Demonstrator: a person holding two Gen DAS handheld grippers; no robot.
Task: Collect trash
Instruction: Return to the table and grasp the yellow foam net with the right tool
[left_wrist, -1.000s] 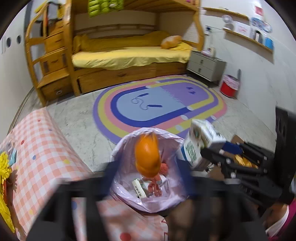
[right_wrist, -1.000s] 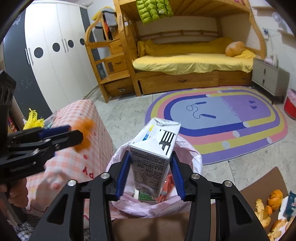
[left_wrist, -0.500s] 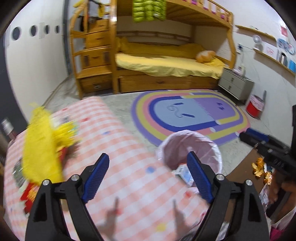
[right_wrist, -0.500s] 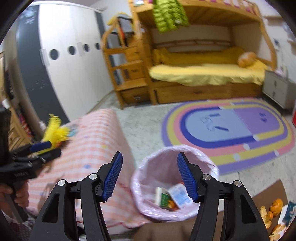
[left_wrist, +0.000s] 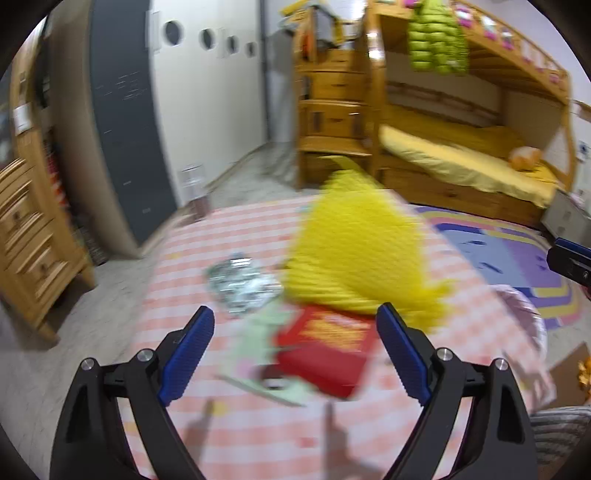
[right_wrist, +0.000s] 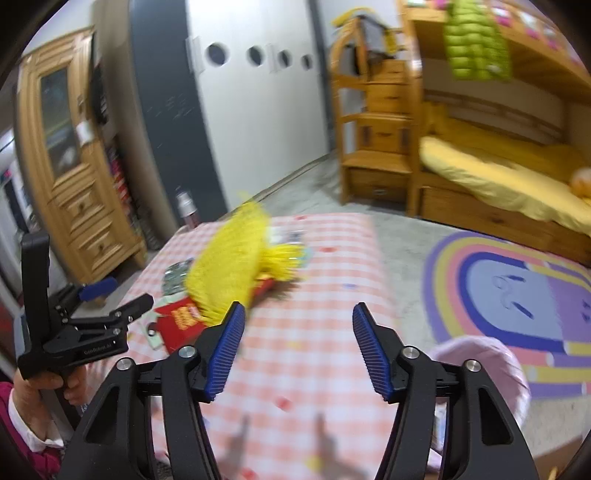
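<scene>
A yellow mesh bag (left_wrist: 354, 251) lies on the pink checked table (left_wrist: 258, 435), partly over a red packet (left_wrist: 325, 347). A crumpled foil wrapper (left_wrist: 240, 284) and a pale green paper (left_wrist: 262, 343) lie beside them. My left gripper (left_wrist: 291, 350) is open and empty, just in front of the red packet. My right gripper (right_wrist: 297, 347) is open and empty over the table, to the right of the mesh bag (right_wrist: 229, 266) and red packet (right_wrist: 177, 317). The left gripper (right_wrist: 114, 299) also shows in the right wrist view. The pink-lined trash bin (right_wrist: 487, 365) stands at the table's right.
A wooden cabinet (right_wrist: 74, 177) and a grey-white wardrobe (right_wrist: 229, 110) stand behind the table. A wooden bunk bed (right_wrist: 498, 166) and a striped oval rug (right_wrist: 517, 291) are to the right. Orange peel lies on cardboard (left_wrist: 583, 369) at far right.
Both grippers dropped their loads, an orange thing and a milk carton, into the bin and opened. Both then swung left from the bin toward the trash on the table.
</scene>
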